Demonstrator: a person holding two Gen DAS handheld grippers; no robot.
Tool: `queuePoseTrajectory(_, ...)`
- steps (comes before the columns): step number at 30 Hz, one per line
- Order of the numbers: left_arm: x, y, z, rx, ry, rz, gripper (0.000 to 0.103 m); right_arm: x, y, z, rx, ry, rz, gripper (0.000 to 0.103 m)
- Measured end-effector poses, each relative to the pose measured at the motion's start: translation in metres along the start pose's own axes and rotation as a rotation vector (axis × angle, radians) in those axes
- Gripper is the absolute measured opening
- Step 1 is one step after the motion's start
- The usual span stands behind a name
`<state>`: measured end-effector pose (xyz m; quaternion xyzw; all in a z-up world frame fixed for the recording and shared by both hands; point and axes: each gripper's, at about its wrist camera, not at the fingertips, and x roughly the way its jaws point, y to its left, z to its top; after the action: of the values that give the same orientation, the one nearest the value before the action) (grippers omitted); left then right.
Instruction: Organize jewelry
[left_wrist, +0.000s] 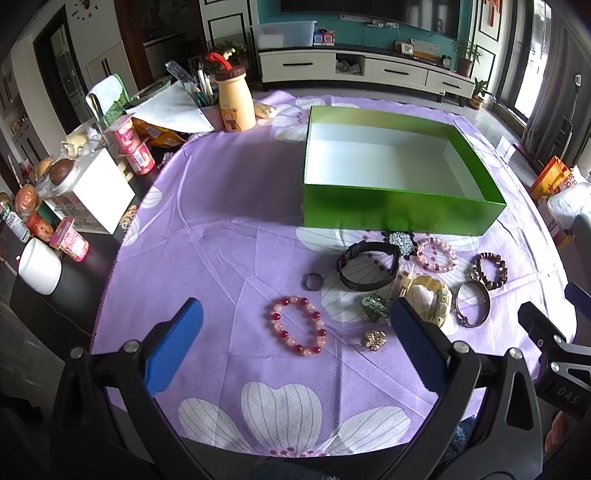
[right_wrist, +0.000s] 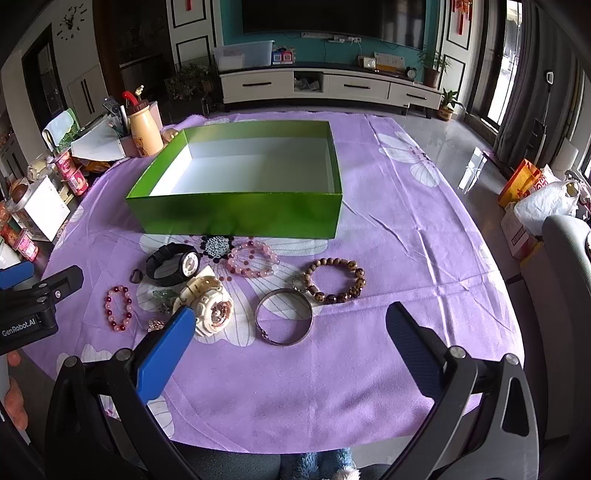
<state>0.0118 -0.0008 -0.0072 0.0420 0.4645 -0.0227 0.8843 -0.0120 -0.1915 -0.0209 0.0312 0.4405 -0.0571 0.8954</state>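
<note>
Nothing is sorted yet: the green box (right_wrist: 236, 218) at twelve o'clock sits empty, every bracelet and watch lies on the bench (right_wrist: 406, 258), and both the left tool (left_wrist: 295, 343) and right tool (right_wrist: 291, 350) hang released, grasping nothing.

Glossy green cardboard box (right_wrist: 236, 216) on matt purple cloth (right_wrist: 406, 258); shiny metal bangle (right_wrist: 283, 316); polished wooden bead bracelet (right_wrist: 334, 280).

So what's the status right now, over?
Both claws, left and right, open, holding nothing. Green box empty, jewelry on purple cloth. Nothing in the way.
</note>
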Motion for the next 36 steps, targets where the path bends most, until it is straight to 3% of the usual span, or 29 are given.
queuePoseTrajectory(36,0.009,0.01,0.008,-0.023,0.004,0.004,0.101,-0.003,0.0,0.003,0.009,-0.006,0.011,0.102)
